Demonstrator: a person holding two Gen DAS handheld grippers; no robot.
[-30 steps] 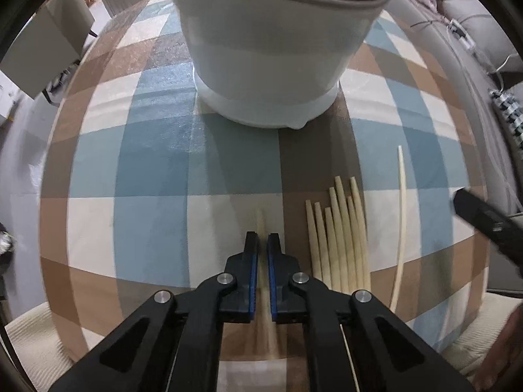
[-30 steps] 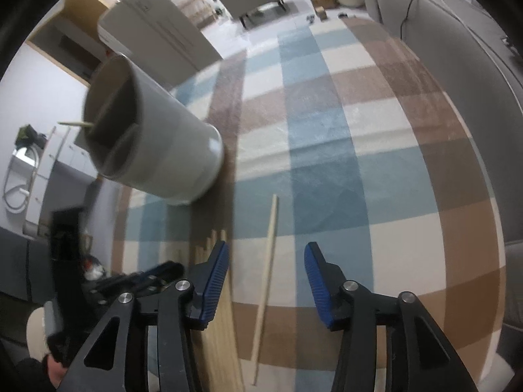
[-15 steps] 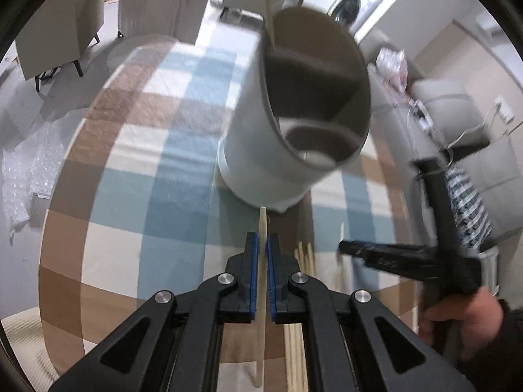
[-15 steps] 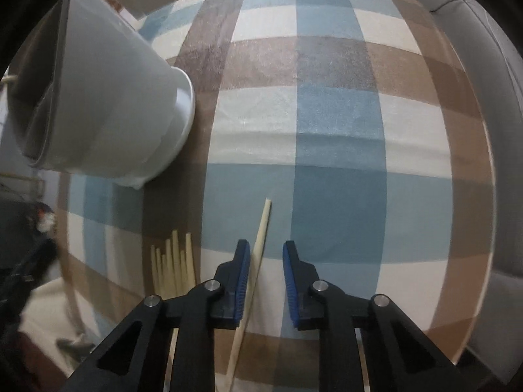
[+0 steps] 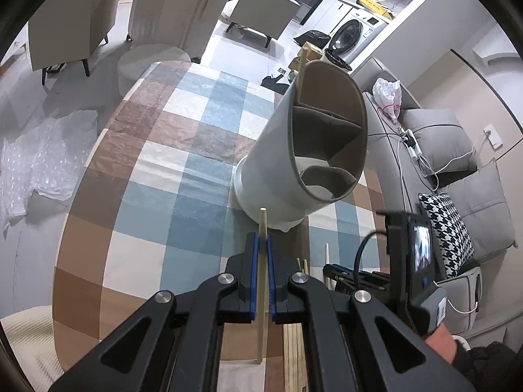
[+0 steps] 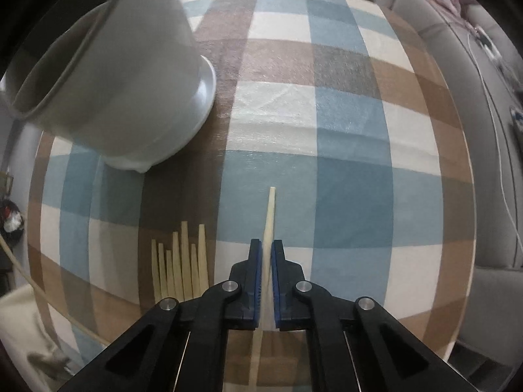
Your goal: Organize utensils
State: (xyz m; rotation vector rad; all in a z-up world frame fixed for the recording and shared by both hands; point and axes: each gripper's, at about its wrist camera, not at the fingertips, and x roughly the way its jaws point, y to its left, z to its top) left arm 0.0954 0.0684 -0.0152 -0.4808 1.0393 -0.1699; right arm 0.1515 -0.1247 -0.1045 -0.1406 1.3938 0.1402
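Observation:
My left gripper [image 5: 261,241] is shut on a pale wooden chopstick [image 5: 262,228], lifted above the checked tablecloth and pointing toward the white utensil holder [image 5: 281,163]. The holder has several inner compartments, and one chopstick [image 5: 301,68] stands in its far one. My right gripper [image 6: 267,248] points down at the table, its blue pads closed on a single chopstick [image 6: 270,212] lying on the cloth. Several more chopsticks [image 6: 183,261] lie side by side to its left. In the left wrist view the right gripper [image 5: 336,272] shows at lower right.
The round table [image 6: 457,228] carries a blue, brown and white checked cloth. The holder [image 6: 124,91] stands at the right wrist view's upper left. A grey sofa [image 5: 457,170] with cushions runs along the right side. Chairs and a washing machine stand beyond the table.
My left gripper has risen with its chopstick, bringing the holder's open top into sight. My right gripper came down over the lone chopstick and its jaws went from wide apart to closed on it.

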